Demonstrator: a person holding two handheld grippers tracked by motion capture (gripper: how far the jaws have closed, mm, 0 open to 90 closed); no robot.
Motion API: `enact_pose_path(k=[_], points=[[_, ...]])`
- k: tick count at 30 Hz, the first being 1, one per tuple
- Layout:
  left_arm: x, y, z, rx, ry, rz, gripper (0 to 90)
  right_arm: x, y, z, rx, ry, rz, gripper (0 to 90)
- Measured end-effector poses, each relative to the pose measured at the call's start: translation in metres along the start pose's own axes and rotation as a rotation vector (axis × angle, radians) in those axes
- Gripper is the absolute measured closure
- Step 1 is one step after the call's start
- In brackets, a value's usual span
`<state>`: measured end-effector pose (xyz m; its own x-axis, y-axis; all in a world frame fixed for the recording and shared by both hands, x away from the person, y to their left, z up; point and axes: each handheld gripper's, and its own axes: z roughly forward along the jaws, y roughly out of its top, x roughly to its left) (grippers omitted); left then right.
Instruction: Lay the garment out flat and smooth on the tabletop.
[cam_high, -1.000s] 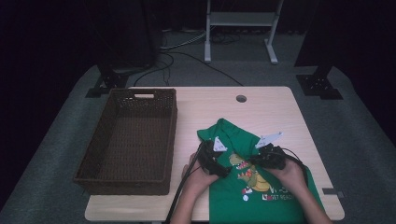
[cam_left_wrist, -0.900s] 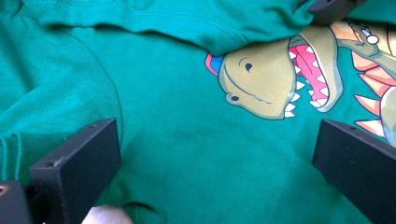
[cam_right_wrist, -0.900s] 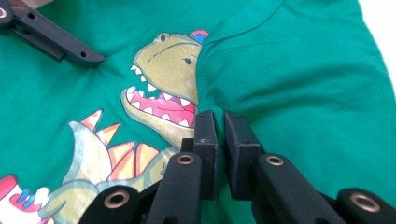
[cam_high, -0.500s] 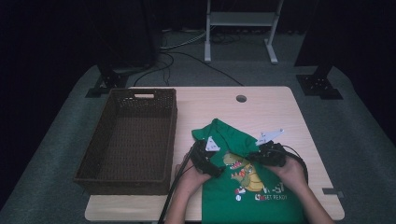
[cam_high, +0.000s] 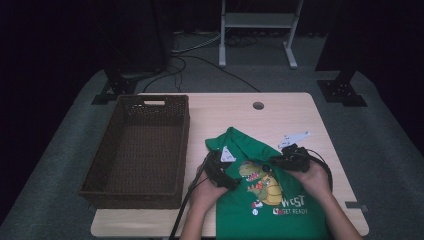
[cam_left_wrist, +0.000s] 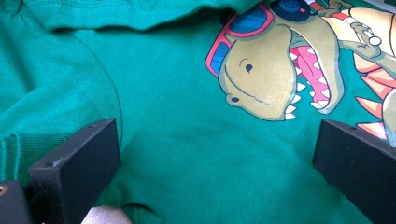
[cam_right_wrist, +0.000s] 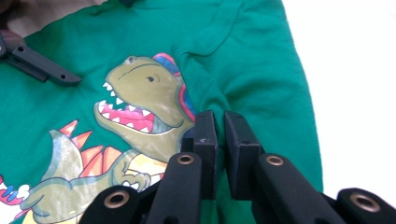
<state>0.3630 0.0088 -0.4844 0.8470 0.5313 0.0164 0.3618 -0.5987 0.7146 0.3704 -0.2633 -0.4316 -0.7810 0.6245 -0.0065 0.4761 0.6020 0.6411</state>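
A green T-shirt (cam_high: 240, 145) with a dinosaur print lies spread on the near right part of the wooden table (cam_high: 280, 115), hanging over the front edge. My left gripper (cam_high: 234, 172) rests low over the shirt (cam_left_wrist: 187, 116) beside the dinosaur's head. It (cam_left_wrist: 215, 144) is open, with flat cloth between the wide-apart jaws. My right gripper (cam_high: 274, 161) sits over the shirt's right shoulder area (cam_right_wrist: 252, 60). Its jaws (cam_right_wrist: 219, 116) stand almost together, with a thin sliver of green between them. I cannot tell whether any cloth is pinched.
A dark wicker basket (cam_high: 182, 145) stands on the left half of the table. A cable hole (cam_high: 258, 105) is near the far edge. Bare wood lies beyond the shirt and to its right. One jaw of the left gripper (cam_right_wrist: 42, 65) shows in the right gripper view.
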Motion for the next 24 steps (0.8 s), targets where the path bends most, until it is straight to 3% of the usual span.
enact_pose_path(k=[24], points=[[0.0, 0.0, 0.0, 0.003, 0.0, 0.002, 0.0, -0.026, 0.009, -0.004, -0.005, -0.036, 0.028, 84.7]])
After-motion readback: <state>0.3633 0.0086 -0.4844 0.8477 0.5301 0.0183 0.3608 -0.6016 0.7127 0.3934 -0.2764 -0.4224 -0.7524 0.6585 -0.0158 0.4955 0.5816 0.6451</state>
